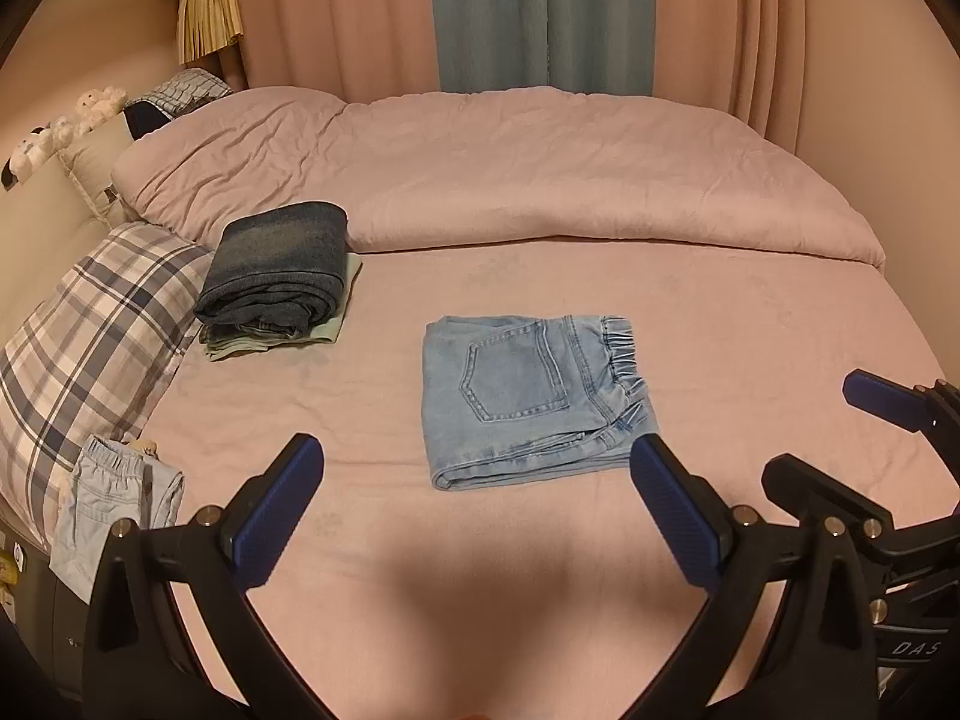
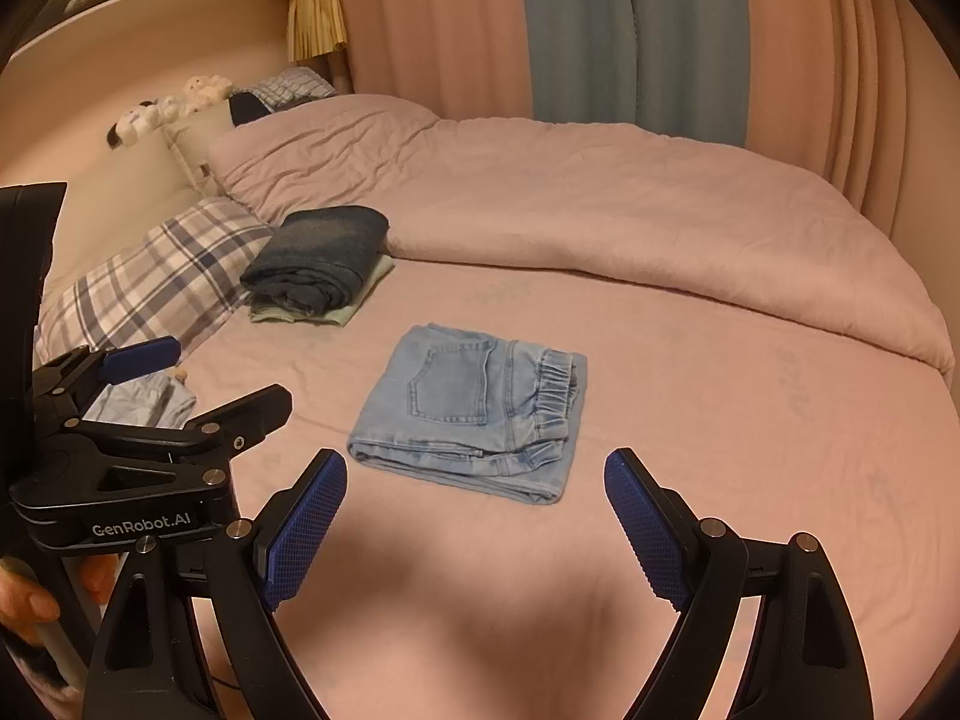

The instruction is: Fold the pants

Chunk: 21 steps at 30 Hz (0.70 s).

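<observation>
Light blue jeans [image 1: 528, 399] lie folded into a compact rectangle on the pink bed sheet [image 1: 420, 540], back pocket up, elastic waistband at the right. They also show in the right wrist view [image 2: 474, 411]. My left gripper [image 1: 474, 462] is open and empty, hovering just in front of the jeans. My right gripper [image 2: 474, 477] is open and empty, close to the jeans' near edge. In the left wrist view the right gripper [image 1: 816, 426] shows at the right; in the right wrist view the left gripper [image 2: 222, 378] shows at the left.
A stack of folded dark jeans [image 1: 279, 273] on pale green clothes sits at the back left. A plaid pillow [image 1: 90, 348] lies at the left, with light blue pants [image 1: 114, 504] near the bed edge. A rumpled pink duvet [image 1: 480, 174] covers the far half.
</observation>
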Motion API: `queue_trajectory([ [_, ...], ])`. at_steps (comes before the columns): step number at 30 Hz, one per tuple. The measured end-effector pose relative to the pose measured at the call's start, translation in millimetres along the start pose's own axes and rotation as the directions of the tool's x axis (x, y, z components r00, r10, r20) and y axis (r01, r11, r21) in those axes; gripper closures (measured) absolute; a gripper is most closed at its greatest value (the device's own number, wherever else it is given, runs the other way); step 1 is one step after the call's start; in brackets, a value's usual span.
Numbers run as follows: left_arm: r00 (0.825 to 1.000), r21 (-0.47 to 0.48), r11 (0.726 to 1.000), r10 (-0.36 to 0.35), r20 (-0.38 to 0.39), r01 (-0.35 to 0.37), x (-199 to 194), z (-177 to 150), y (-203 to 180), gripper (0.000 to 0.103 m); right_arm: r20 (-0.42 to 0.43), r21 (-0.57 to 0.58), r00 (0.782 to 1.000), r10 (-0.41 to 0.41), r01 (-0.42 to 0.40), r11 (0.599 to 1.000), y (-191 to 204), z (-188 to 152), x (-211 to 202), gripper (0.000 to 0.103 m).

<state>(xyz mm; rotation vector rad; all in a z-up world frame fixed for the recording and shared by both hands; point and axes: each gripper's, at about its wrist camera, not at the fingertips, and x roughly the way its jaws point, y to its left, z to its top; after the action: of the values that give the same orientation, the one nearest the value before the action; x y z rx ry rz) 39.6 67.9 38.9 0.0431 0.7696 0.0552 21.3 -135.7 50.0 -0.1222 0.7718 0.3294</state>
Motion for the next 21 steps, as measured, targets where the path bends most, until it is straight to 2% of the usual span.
queue_trajectory([
  [21, 0.998, -0.024, 1.000, 0.002, -0.061, -0.004, 32, -5, 4, 0.001, -0.051, 0.020, 0.999, -0.008, 0.009, 1.000, -12, 0, 23, 0.015],
])
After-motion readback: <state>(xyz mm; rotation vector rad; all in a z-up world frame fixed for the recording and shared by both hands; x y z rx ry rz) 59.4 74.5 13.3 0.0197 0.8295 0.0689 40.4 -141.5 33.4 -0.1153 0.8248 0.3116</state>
